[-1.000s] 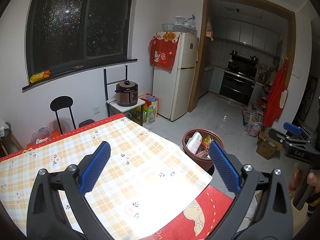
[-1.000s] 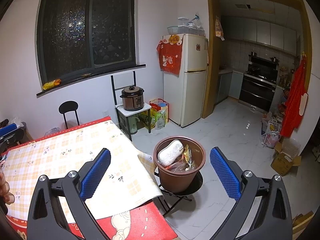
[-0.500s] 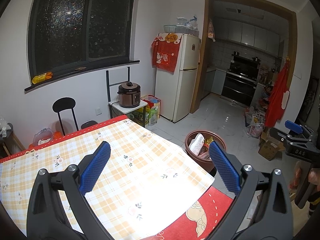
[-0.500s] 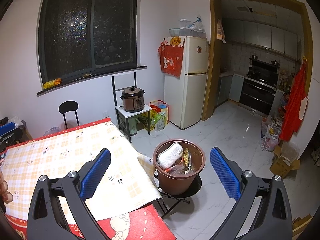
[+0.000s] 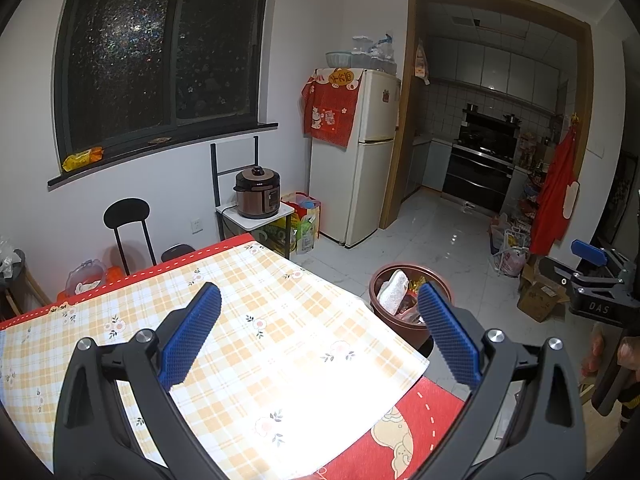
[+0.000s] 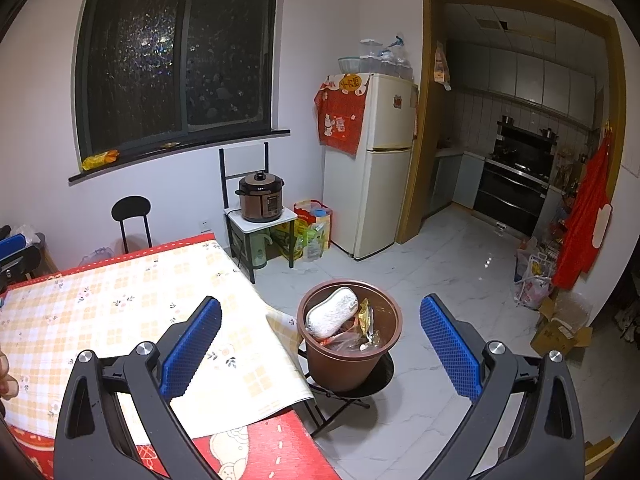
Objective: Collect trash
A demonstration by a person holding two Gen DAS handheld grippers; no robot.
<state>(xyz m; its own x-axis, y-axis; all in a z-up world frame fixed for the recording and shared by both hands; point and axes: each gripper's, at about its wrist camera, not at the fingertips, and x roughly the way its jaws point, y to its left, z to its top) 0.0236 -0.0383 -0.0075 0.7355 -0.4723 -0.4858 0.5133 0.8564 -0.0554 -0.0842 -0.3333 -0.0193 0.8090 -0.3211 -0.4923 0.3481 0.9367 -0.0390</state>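
Both grippers (image 5: 318, 328) (image 6: 320, 330) wide apart, bin (image 6: 348, 344) btwn right's tips

The bin (image 6: 349, 354) was set on a stool (image 6: 352, 388) just right of the table (image 6: 120, 300). Trash (image 6: 332, 312) was piled in it. Behind, a cooker (image 6: 260, 198) was placed left of the fridge (image 6: 376, 184).

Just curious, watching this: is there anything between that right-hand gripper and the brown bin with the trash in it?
Nothing visible does. The right gripper is open and empty, and the brown trash bin on its small black stool shows between its fingers with only open air in front. The table's corner lies just left of that path.
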